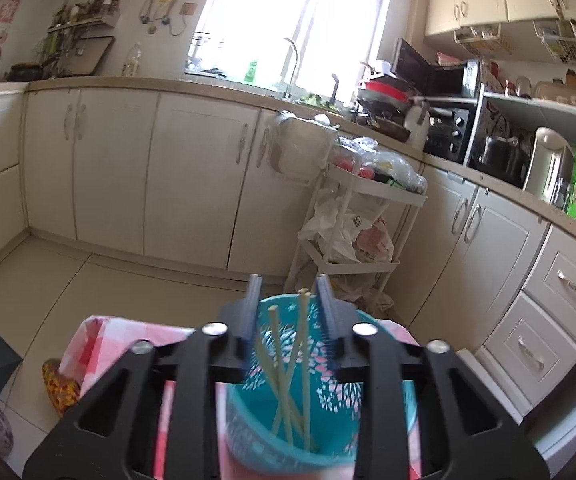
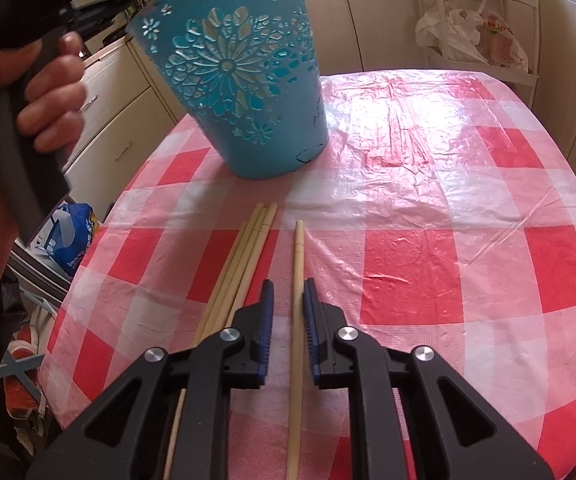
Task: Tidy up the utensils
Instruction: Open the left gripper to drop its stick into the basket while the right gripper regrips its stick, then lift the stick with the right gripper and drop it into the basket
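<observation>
A teal cut-out holder (image 2: 248, 92) stands on the red-and-white checked tablecloth (image 2: 448, 240), tilted toward the near side. In the left wrist view the holder (image 1: 328, 420) holds several pale chopsticks (image 1: 304, 360). My left gripper (image 1: 290, 292) is open, its fingers astride the holder's far rim. My right gripper (image 2: 289, 292) is open low over the cloth, its fingers on either side of a single chopstick (image 2: 298, 260) without touching it. A bundle of three chopsticks (image 2: 248, 248) lies just left of it.
A white trolley (image 1: 352, 216) with plastic bags stands beyond the table, against the cream cabinets (image 1: 192, 176). A blue bag (image 2: 68, 236) and clutter lie on the floor left of the table. The hand holding the left gripper's handle (image 2: 36, 112) is at the left.
</observation>
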A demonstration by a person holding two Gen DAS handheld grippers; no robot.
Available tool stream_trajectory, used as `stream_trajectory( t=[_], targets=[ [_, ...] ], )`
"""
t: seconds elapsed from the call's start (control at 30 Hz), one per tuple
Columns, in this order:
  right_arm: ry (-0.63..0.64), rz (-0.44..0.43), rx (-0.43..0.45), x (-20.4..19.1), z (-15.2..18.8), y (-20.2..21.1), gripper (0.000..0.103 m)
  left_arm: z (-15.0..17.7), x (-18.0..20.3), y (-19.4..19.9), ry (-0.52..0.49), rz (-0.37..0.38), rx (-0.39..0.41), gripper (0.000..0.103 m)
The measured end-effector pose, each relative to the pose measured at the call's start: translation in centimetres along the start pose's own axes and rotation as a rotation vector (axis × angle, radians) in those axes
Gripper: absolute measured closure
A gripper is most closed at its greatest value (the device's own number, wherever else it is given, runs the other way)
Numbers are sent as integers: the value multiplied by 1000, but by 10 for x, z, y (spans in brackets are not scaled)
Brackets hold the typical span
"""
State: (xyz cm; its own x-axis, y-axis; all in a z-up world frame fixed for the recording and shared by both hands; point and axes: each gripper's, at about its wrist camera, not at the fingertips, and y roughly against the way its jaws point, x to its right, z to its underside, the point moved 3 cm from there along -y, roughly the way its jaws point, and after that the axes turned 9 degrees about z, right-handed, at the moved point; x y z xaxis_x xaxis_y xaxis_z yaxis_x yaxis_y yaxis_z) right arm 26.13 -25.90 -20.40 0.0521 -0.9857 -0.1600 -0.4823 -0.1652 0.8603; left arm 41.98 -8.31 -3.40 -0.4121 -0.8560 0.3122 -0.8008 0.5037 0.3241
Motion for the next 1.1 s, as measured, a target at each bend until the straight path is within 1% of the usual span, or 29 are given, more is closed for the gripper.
stream_trajectory(
  t=[0.03, 0.1, 0.13, 0.17, 0.2, 0.23, 0.3, 0.4, 0.47, 0.5, 0.53, 0.6, 0.67, 0.7, 0.77, 0.87, 0.97, 1.1],
  targets=[
    [4, 4, 0, -1, 0, 0, 86, 3, -2, 10, 10, -12, 16, 56],
    [3, 3, 0, -1, 0, 0, 86, 15, -9, 37, 27, -41, 48, 47],
    [2, 3, 0, 0, 0, 0, 87, 24, -12, 49, 35, -54, 50, 43],
    [0, 5, 0, 0, 0, 0, 88, 35, -16, 58, 48, -68, 39, 41],
    [-3, 8, 0, 0, 0, 0, 91, 45, -19, 63, 61, -74, 23, 37],
    [-9, 10, 0, 1, -1, -1, 94, 63, -24, 68, 81, -79, -14, 35],
    [-27, 8, -1, 4, -1, -1, 97, 91, -32, 70, 115, -79, -85, 34],
    [-55, -5, 0, 9, 0, 0, 97, 127, -44, 69, 180, -75, -168, 34],
    [-83, -19, -2, 14, 1, 3, 97, 145, -49, 69, 208, -71, -199, 34],
    [-117, -52, -1, 18, 0, 6, 97, 150, -54, 68, 243, -63, -222, 34],
    [-142, -78, 7, 21, -2, 10, 97, 153, -58, 69, 270, -55, -216, 33],
    [-179, -133, 43, 27, -6, 22, 97, 159, -67, 72, 318, -55, -203, 32],
    [-220, -211, 105, 31, -15, 41, 97, 164, -74, 72, 362, -47, -194, 32],
    [-231, -237, 129, 32, -19, 48, 97, 165, -74, 72, 368, -43, -193, 32],
    [-271, -330, 194, 35, -31, 70, 97, 167, -73, 70, 359, -38, -199, 31],
    [-291, -402, 279, 32, -55, 97, 97, 166, -71, 67, 348, -39, -211, 30],
    [-297, -445, 378, 23, -91, 122, 97, 163, -71, 64, 359, -32, -213, 30],
    [-287, -434, 514, 4, -151, 144, 97, 159, -69, 60, 357, -27, -224, 29]
  ],
)
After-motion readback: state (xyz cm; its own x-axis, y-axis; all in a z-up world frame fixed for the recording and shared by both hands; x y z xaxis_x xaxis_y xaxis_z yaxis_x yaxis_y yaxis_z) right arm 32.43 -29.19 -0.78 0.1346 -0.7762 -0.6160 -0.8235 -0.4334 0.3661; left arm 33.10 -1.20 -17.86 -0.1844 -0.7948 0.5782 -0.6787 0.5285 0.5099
